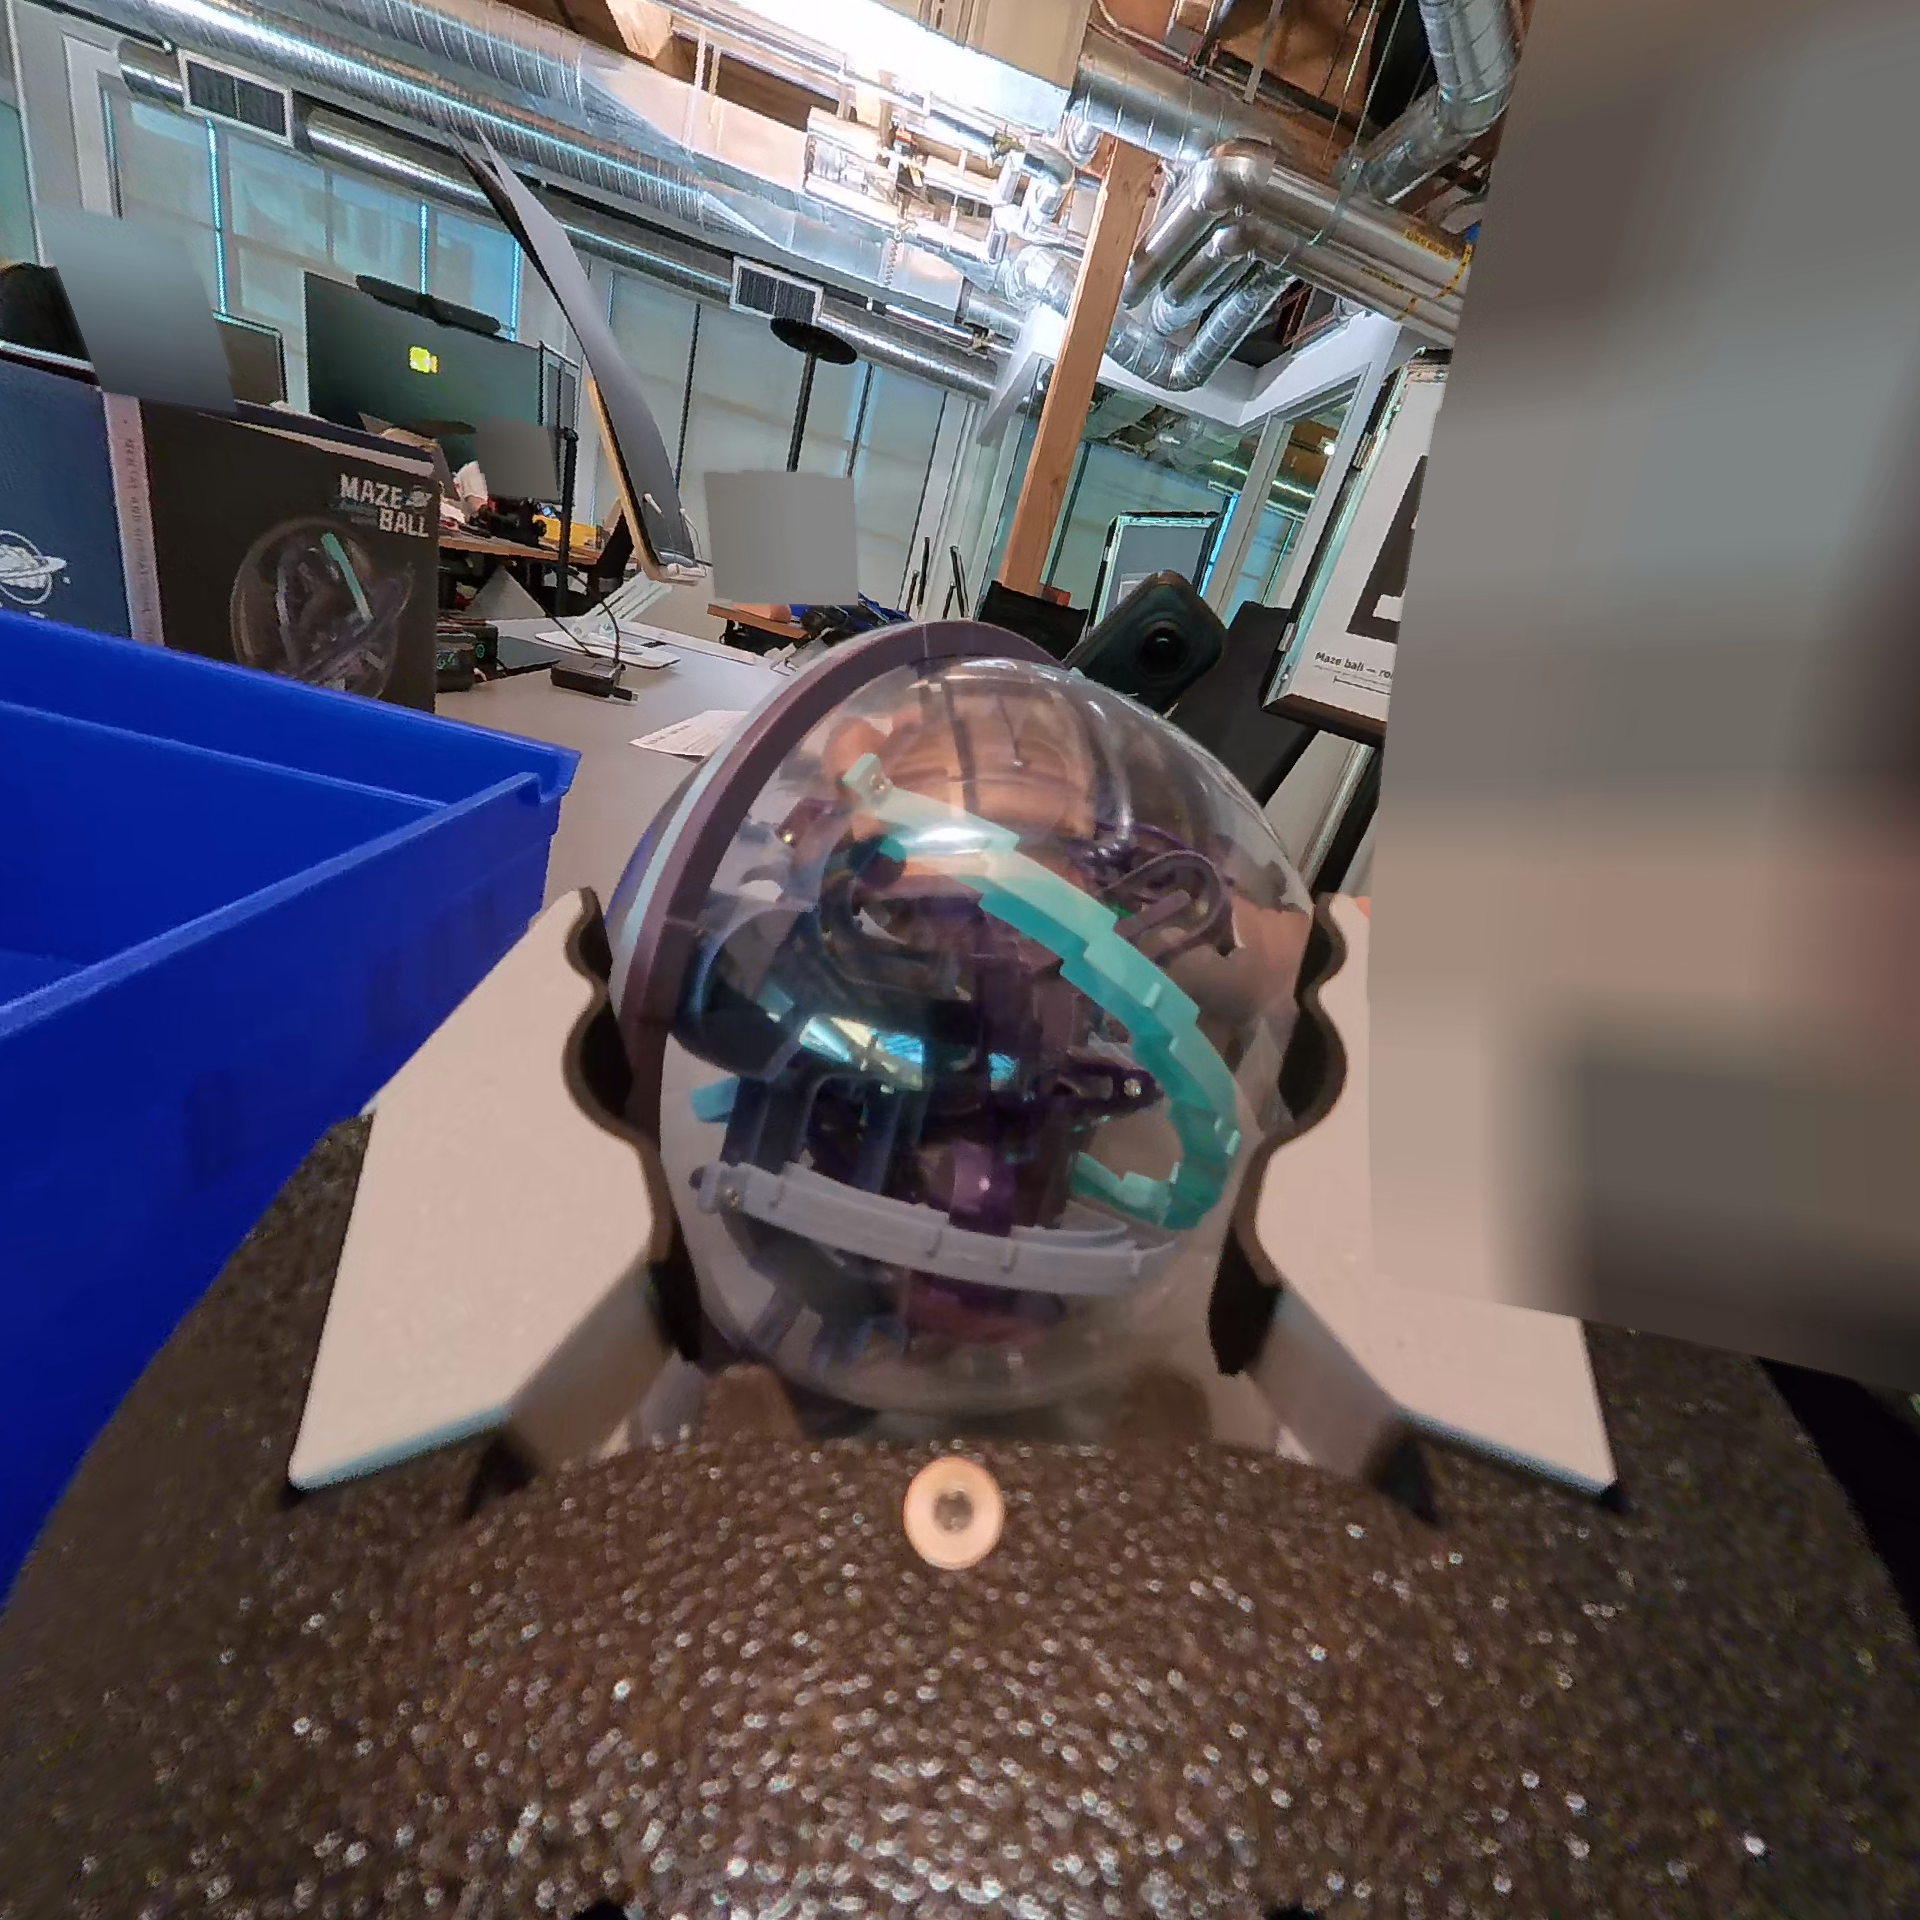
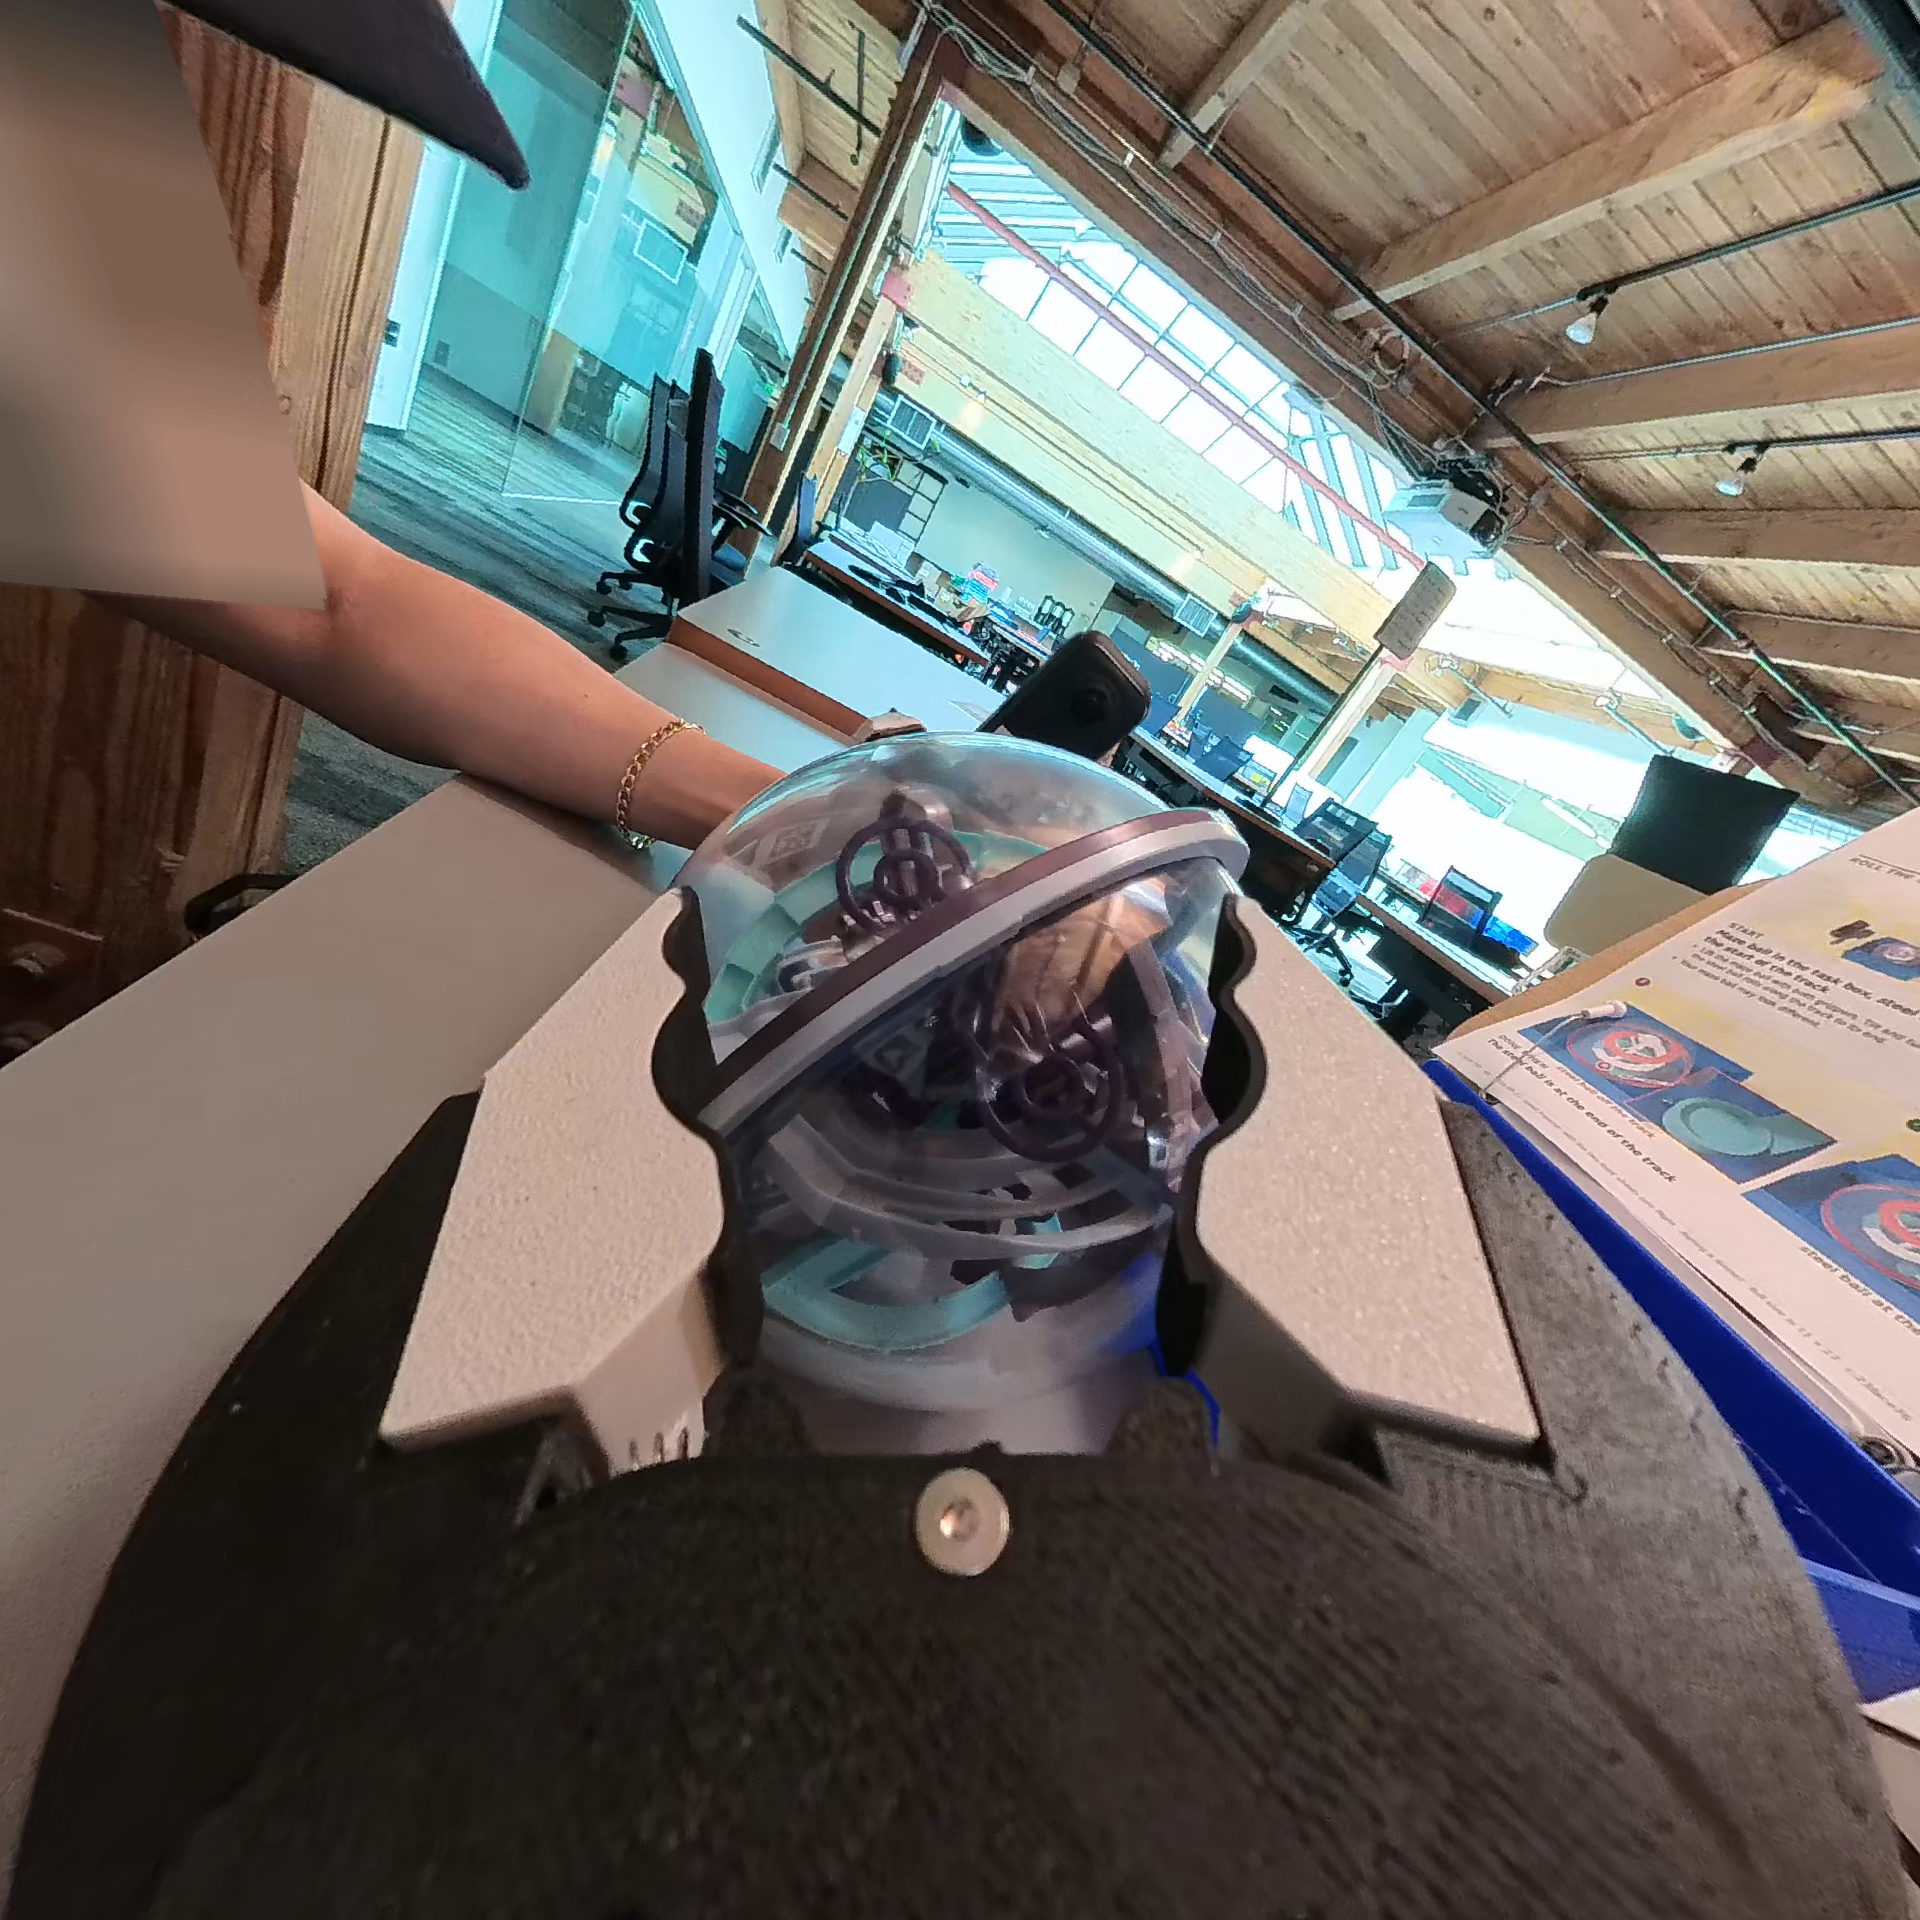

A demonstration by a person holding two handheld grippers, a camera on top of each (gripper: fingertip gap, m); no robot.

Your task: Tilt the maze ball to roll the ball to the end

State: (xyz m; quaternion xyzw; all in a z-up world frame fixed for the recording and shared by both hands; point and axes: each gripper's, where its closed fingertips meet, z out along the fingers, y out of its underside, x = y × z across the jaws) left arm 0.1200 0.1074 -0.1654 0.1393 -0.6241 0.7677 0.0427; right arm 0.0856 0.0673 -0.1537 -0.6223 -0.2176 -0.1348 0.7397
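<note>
- Between both claws, above the grey worktop [image 1: 665, 707], hangs the maze ball [image 1: 956, 1018], a clear sphere with teal, grey and purple tracks inside.
- Left claw [image 1: 951, 1039]: fingers spread wide to the sphere's width, their dark scalloped inner edges pressed against its two sides. Sphere sits straight ahead, centred in the grip.
- Right claw [image 2: 956, 1060]: likewise spread around the same sphere from another side, pads against its flanks.
- Purple equator ring [image 2: 966, 945] runs slantwise in the right wrist view and near upright at the sphere's left in the left wrist view; the sphere is therefore tilted.
- Steel ball inside: not discernible in either view, so progress along the track cannot be judged.
- Judgement: neither claw is nearer; any tilt must be made by both together, or the grip may slip on the smooth shell.
- Blue bin [image 1: 239, 935] stands just left of the left claw.
</note>
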